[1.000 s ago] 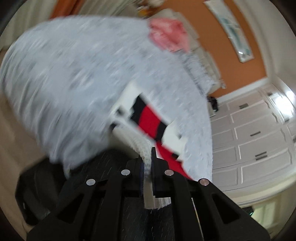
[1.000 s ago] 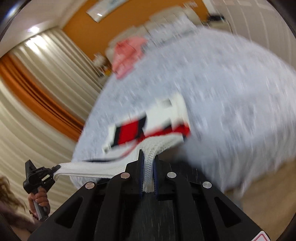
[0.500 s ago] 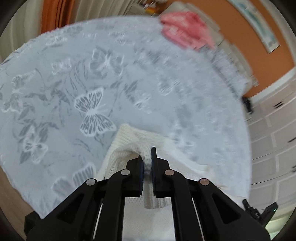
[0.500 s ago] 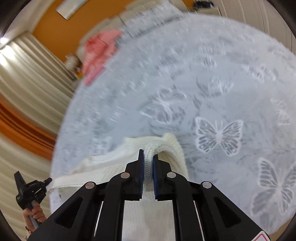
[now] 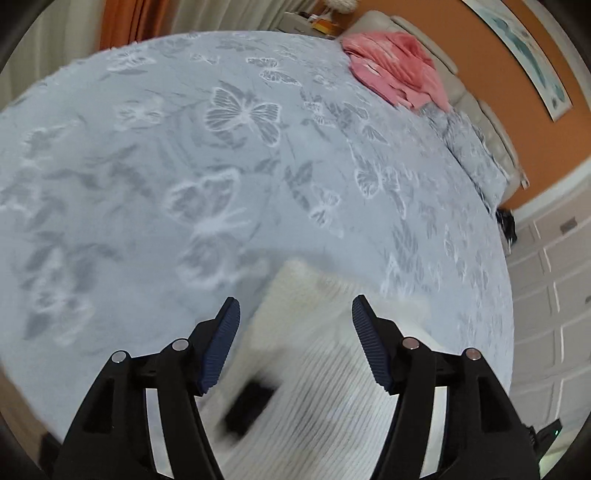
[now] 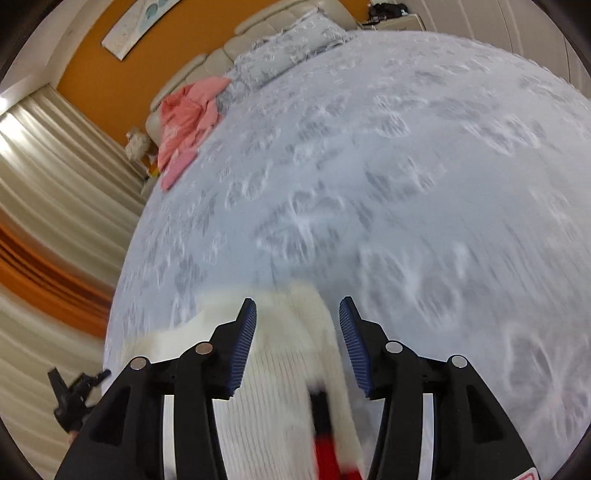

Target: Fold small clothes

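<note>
1. The left hand-held gripper [image 5: 295, 317] is spread wide, gripping nothing, above a white knit sweater [image 5: 314, 387].
2. The right hand-held gripper [image 6: 297, 317] is likewise wide apart and empty over the sweater [image 6: 273, 387].
3. The sweater lies at the near edge of a butterfly-print bed [image 5: 184, 147]; a pink garment [image 5: 399, 70] sits near the headboard.

- Bedspread [image 5: 155, 155], pale blue-grey with a white butterfly pattern, covering the bed.
- Pink garment [image 5: 397, 70], crumpled near the headboard [image 6: 258, 27].
- Matching pillow [image 6: 291, 40] beside it.
- Orange wall [image 5: 491, 74] bearing a framed picture [image 5: 524, 48].
- Cream and orange curtains [image 6: 48, 206].
- White panelled cabinets [image 5: 550, 306].
</note>
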Demonstrator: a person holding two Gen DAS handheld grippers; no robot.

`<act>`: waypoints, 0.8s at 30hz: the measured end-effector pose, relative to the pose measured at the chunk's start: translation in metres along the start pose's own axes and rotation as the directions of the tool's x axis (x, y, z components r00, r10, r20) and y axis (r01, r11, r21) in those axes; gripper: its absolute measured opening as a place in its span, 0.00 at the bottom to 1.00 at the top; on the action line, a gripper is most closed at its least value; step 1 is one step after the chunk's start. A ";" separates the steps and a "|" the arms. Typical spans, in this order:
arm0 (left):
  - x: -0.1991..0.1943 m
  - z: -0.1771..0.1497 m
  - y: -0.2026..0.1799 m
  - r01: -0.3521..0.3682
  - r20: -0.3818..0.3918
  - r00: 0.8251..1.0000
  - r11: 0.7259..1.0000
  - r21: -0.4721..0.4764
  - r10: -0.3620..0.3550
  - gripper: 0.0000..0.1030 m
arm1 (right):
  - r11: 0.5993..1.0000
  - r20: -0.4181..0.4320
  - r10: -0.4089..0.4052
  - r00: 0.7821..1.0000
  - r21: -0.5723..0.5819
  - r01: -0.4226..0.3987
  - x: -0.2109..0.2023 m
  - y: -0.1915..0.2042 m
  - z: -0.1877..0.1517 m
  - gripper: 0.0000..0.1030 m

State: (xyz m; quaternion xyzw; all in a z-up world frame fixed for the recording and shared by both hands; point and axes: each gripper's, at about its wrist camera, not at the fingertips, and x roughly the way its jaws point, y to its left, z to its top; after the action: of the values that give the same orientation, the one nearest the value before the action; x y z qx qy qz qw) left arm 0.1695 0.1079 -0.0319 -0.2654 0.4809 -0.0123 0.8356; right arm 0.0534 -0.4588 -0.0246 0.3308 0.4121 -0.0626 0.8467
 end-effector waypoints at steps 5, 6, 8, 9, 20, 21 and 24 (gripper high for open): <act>-0.025 -0.063 0.027 -0.028 -0.103 0.994 0.998 0.062 0.034 0.72 | 0.998 -0.137 -0.056 0.989 -0.048 0.050 -0.011 -0.018 -0.088 0.56; -0.021 -0.070 0.029 -0.041 -0.125 0.991 0.996 0.073 0.050 0.71 | 0.998 -0.161 -0.052 0.986 -0.040 0.046 -0.010 -0.021 -0.100 0.56; -0.014 -0.086 0.034 -0.034 -0.173 0.984 0.998 0.059 0.044 0.66 | 0.999 -0.190 -0.051 0.980 -0.022 0.048 -0.004 -0.023 -0.118 0.56; -0.011 -0.091 0.035 -0.031 -0.193 0.980 0.998 0.049 0.039 0.57 | 0.999 -0.202 -0.051 0.978 -0.021 0.048 -0.001 -0.022 -0.120 0.56; -0.047 -0.077 0.064 -0.082 -0.194 0.978 0.996 -0.025 0.075 0.09 | 0.997 -0.114 -0.072 0.991 -0.027 0.070 -0.061 -0.027 -0.098 0.10; -0.043 -0.079 0.076 -0.097 -0.211 0.974 0.995 -0.035 0.088 0.09 | 0.995 -0.136 -0.095 0.986 -0.028 0.092 -0.056 -0.037 -0.102 0.10; -0.016 -0.093 0.099 -0.144 -0.290 0.949 0.989 -0.045 0.125 0.10 | 0.985 -0.253 -0.174 0.952 -0.033 0.171 -0.018 -0.070 -0.126 0.10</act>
State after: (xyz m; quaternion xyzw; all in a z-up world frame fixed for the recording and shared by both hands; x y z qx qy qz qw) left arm 0.0620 0.1572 -0.1016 -0.2546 0.6138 0.0222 0.7469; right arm -0.0680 -0.4386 -0.1025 0.2944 0.5451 -0.0910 0.7797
